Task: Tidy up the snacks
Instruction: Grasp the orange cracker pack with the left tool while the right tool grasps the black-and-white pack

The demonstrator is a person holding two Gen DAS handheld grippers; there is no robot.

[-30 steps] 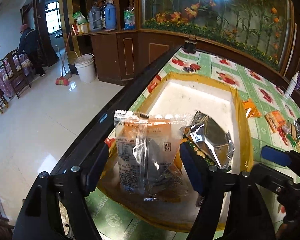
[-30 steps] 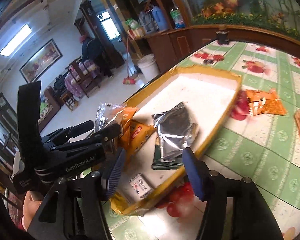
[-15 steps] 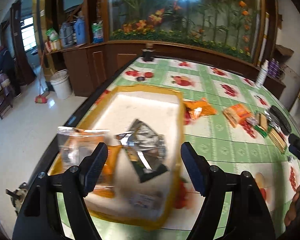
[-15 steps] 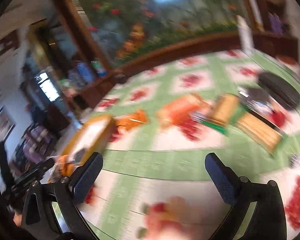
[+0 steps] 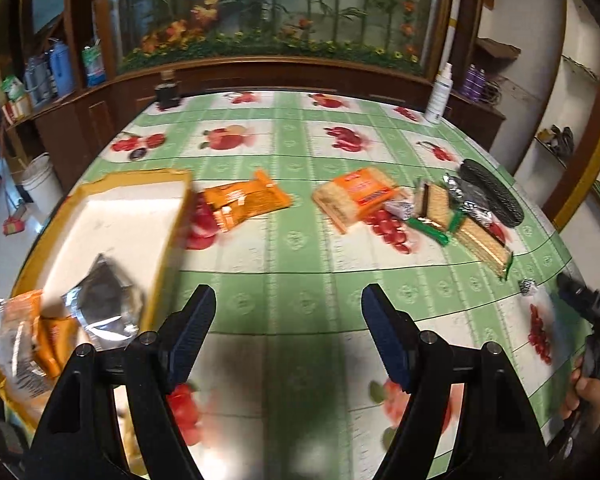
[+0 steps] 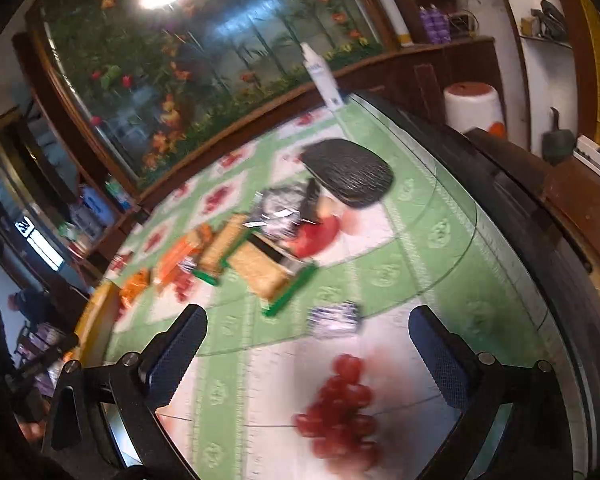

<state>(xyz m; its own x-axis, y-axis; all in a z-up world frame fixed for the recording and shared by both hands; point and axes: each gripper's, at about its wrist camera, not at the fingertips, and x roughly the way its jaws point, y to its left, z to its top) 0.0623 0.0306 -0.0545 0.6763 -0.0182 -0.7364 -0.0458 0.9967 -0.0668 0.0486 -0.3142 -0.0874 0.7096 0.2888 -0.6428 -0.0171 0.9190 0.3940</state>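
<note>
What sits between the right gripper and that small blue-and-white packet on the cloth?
Nothing visible. The right gripper is open and empty, and only bare tablecloth lies before the small packet. The green-edged wafer pack lies just beyond it, to the left.

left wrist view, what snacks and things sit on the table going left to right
yellow box → orange packet → cracker pack → wafer pack → black mat

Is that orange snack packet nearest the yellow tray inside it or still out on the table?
Out. The orange packet lies on the tablecloth just beside the tray.
</note>
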